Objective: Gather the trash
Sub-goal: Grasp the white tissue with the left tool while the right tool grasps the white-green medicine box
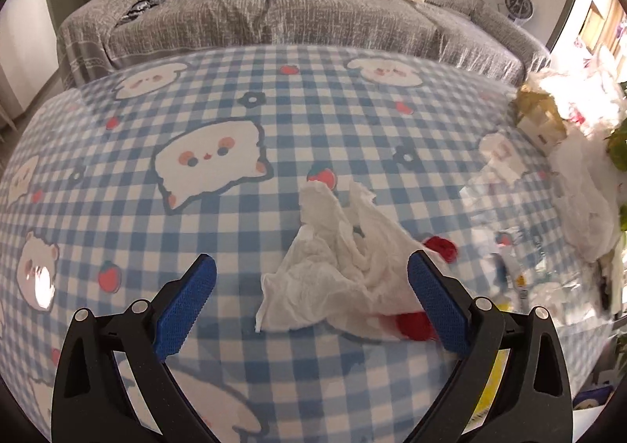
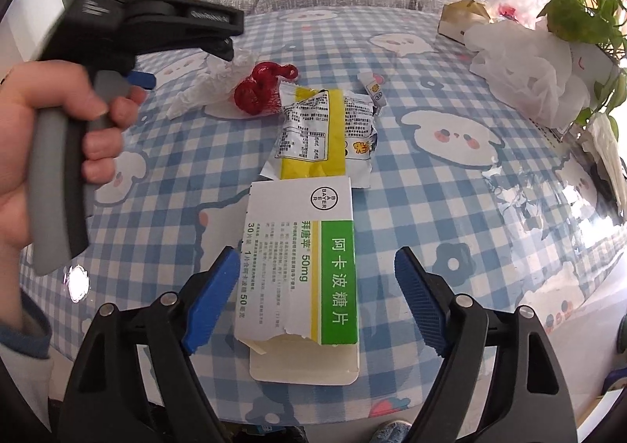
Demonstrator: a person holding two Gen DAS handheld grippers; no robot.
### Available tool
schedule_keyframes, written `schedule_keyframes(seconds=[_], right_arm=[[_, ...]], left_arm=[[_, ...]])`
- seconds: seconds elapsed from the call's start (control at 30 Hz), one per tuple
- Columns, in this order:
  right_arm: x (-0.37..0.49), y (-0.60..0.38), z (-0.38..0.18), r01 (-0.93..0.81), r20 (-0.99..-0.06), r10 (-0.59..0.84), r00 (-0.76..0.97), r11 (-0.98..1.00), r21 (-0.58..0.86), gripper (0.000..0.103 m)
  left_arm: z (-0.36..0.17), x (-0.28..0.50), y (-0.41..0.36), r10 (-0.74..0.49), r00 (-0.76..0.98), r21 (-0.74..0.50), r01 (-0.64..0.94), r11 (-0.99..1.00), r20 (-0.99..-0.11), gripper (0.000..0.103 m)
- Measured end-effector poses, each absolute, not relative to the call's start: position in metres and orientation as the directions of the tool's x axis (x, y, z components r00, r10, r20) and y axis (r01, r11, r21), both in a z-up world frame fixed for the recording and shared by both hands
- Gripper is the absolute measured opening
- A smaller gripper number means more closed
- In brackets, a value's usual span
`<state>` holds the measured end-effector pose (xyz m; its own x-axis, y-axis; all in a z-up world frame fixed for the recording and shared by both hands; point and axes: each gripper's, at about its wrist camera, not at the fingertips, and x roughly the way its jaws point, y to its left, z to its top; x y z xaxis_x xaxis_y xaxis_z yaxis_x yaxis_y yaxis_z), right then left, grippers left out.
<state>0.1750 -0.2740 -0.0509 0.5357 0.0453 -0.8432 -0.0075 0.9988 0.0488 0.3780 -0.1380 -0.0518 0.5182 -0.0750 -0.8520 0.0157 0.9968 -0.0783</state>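
Note:
A crumpled white tissue [image 1: 337, 266] lies on the blue checked tablecloth [image 1: 235, 231], with a red net [image 1: 415, 325] under its right edge. My left gripper [image 1: 311, 298] is open, its blue fingers on either side of the tissue, low over the table. In the right wrist view the tissue [image 2: 207, 86] and red net [image 2: 258, 86] lie at the far left, beside a yellow and silver snack wrapper [image 2: 325, 133]. My right gripper [image 2: 317, 298] is open around a torn white and green medicine box [image 2: 301, 270].
White plastic bags [image 2: 525, 66], a cardboard box [image 2: 462, 19] and a potted plant [image 2: 580, 0] crowd the table's right side. A small wrapper [image 2: 374, 88] lies past the snack wrapper. A grey sofa [image 1: 274, 15] with clothes stands behind the table.

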Motion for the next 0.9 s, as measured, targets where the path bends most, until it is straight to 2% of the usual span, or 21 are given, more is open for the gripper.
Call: schedule_keyframes(seconds=[0.2,0.33,0.47,0.57,0.63,0.73,0.9], right_arm=[[0.175,-0.272,-0.051,-0.022,-0.845,0.055,0.533,0.998,0.050,0.074],[0.175,-0.272,-0.050,-0.027,-0.847,0.069,0.528,0.998,0.065,0.069],[0.173,-0.270,-0.048,-0.035,-0.851,0.084,0.519,0.996,0.076,0.062],[0.172,-0.267,-0.048,-0.041,-0.852,0.091,0.516,0.996,0.082,0.062],[0.171,-0.265,-0.049,-0.046,-0.851,0.094,0.517,0.996,0.082,0.062],[0.171,-0.263,-0.049,-0.044,-0.851,0.088,0.518,0.996,0.076,0.062],[0.169,-0.260,-0.045,-0.052,-0.845,0.079,0.529,0.997,0.061,0.063]], left_arm=[[-0.068,0.389,-0.136,-0.062,0.491,-0.085,-0.025,0.996,-0.869,0.090],[-0.076,0.391,-0.140,-0.051,0.466,-0.070,-0.025,0.997,-0.883,0.075],[-0.075,0.388,-0.144,-0.036,0.470,-0.050,-0.017,0.999,-0.882,0.053],[-0.073,0.387,-0.143,-0.042,0.467,-0.057,-0.017,0.998,-0.883,0.027],[-0.072,0.386,-0.143,-0.051,0.464,-0.066,-0.017,0.998,-0.884,0.017],[-0.072,0.384,-0.142,-0.062,0.464,-0.073,-0.006,0.997,-0.883,0.013],[-0.071,0.381,-0.141,-0.069,0.464,-0.078,-0.001,0.997,-0.883,0.012]])
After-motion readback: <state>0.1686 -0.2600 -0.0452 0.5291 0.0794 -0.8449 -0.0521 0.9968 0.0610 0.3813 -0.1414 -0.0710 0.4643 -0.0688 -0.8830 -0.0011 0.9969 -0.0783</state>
